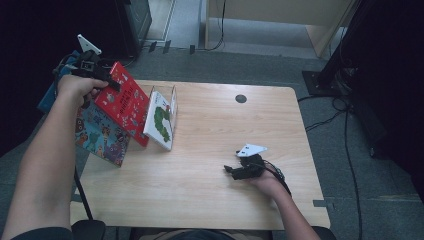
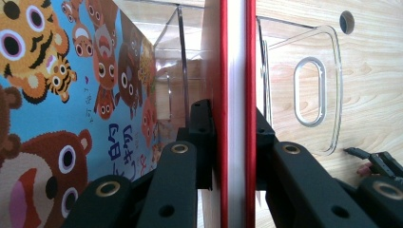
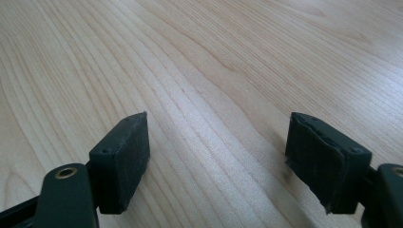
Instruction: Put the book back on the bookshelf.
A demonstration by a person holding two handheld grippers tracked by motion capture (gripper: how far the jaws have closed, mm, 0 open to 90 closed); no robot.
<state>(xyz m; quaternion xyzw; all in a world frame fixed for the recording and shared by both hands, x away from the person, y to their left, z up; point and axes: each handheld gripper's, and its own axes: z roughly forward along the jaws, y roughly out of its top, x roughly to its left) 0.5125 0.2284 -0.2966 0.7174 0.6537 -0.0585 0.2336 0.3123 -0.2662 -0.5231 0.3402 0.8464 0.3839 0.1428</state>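
While resting low on the table (image 1: 210, 190) nearest the person, the right gripper (image 1: 231, 170) is idling with jaws wide apart and empty; farther off at the left edge, the left gripper (image 1: 102, 80) is pinching the red book (image 1: 122, 102) by its upper corner, long axis tilting down toward the clear rack (image 1: 172, 100); it may be catching the blue book (image 1: 100, 135) or swivelling loose

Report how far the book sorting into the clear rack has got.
Done: the white caterpillar book stands in the clear rack. In hand: the left gripper clamps the red book beside it. Left: the blue animal book leans outside; the right gripper rests open on the table.
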